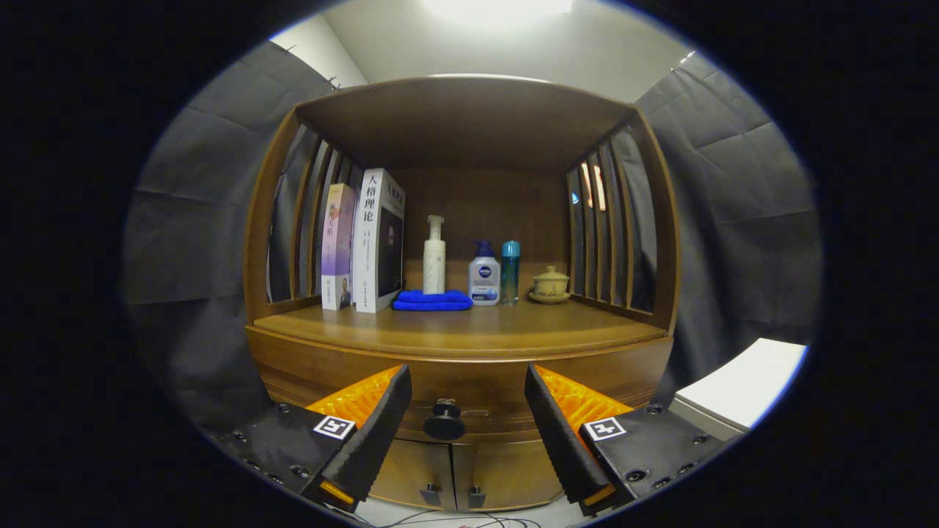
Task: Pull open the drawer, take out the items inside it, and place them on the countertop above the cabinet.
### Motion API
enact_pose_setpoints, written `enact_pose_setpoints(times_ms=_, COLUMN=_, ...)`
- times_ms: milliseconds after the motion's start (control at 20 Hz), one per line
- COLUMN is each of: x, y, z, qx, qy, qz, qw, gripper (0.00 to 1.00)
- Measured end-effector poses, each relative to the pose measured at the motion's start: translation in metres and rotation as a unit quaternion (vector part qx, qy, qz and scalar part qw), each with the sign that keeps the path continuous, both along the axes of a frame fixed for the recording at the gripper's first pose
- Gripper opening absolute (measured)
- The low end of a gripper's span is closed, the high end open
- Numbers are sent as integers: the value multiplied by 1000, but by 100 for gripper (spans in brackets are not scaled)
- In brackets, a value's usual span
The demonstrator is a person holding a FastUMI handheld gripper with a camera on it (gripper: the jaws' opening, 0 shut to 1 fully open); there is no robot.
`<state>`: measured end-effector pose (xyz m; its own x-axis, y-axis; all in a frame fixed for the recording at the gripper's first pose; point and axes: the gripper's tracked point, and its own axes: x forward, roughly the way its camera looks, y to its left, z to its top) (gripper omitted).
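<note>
Drawer not opened yet, knob lined up between the tongs

The tongs [467, 429] are held spread wide with nothing pinched, and the small dark knob [444, 420] is seen just beyond them, sitting in the gap a bit left of centre. The drawer [469, 385] is shut, right under the surface [455, 330] and above two little cabinet doors [455, 473]. It's solid wood, so it's probably stiff and a bit heavy to slide, and the knob looks round and smooth, so it could slip if only its rim gets nipped. It should be gripped squarely across the knob, close to the stem, then pulled straight toward the near side. What's inside can't be told. Up top at the far side some books [367, 242], a blue cloth [432, 300], bottles [484, 273] and a lidded cup [550, 284] are already parked, leaving the near strip free.
</note>
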<state>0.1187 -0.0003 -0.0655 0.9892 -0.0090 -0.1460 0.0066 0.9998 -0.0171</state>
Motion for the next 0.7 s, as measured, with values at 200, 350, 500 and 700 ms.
enact_pose_setpoints(times_ms=200, x=22, y=10, z=-31, qx=-6, qy=35, qz=9, qw=999, gripper=97)
enact_pose_setpoints(times_ms=350, x=30, y=18, z=-56, qx=-9, qy=68, qz=21, qw=997, gripper=98)
enact_pose_setpoints(times_ms=500, x=33, y=23, z=-75, qx=-2, qy=93, qz=27, qw=995, gripper=94)
enact_pose_setpoints(times_ms=700, x=37, y=21, z=-80, qx=1, qy=97, qz=26, qw=995, gripper=72)
